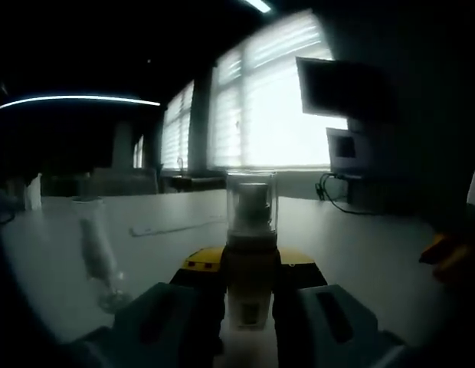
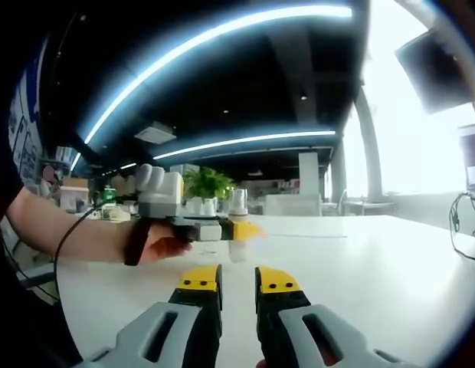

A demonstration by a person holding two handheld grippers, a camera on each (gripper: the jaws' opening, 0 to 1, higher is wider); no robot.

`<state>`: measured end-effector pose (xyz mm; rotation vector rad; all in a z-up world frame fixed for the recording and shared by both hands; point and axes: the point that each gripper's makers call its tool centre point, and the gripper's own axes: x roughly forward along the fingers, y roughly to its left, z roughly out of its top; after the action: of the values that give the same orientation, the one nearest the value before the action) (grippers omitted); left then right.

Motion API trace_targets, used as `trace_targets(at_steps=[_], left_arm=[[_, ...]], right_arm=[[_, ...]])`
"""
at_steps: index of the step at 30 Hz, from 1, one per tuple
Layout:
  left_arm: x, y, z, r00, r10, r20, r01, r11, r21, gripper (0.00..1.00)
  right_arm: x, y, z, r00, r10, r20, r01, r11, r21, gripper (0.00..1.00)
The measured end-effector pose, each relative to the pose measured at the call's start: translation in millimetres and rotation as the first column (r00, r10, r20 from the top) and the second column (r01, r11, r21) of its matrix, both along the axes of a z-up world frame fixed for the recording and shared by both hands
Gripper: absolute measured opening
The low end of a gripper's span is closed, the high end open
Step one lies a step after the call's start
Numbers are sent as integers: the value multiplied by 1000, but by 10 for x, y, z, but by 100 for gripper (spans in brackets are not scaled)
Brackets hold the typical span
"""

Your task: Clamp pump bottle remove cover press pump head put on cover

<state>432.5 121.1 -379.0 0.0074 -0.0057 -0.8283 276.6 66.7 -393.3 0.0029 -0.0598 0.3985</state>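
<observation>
On the white table [image 1: 375, 253], at 6 o'clock in the left gripper view, the left gripper [image 1: 249, 295] has its two jaws squeezed tight on the sides of the bottle [image 1: 249, 276] — the bottle stands straight up with its clear cover [image 1: 251, 201] on top. A clear glass [image 1: 99, 261] stands on the table at 8 o'clock, apart from the bottle. In the right gripper view the right gripper [image 2: 237, 295] sits at 6 o'clock with its jaws a small way apart and nothing between them — the bottle [image 2: 237, 222] is straight ahead near the middle, well apart from it, held by the left gripper [image 2: 241, 230] in a person's hand [image 2: 165, 245].
</observation>
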Motion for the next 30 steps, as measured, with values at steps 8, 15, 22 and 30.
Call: trace_targets(at_steps=[8, 15, 22, 30], left_arm=[[-160, 42, 125, 999, -40, 1, 40, 998, -43, 14], [-369, 137, 242, 995, -93, -36, 90, 992, -91, 14], [-503, 187, 275, 993, -119, -11, 118, 992, -48, 14], [-798, 276, 400, 986, -167, 11, 167, 984, -69, 14]], right_arm=[[0, -6, 4, 1000, 1, -1, -1, 1000, 9, 11], [-1, 3, -1, 1000, 3, 0, -3, 1000, 3, 11], [6, -2, -7, 1000, 1, -2, -1, 1000, 3, 11], [-13, 3, 1, 1000, 11, 3, -11, 1000, 7, 10]])
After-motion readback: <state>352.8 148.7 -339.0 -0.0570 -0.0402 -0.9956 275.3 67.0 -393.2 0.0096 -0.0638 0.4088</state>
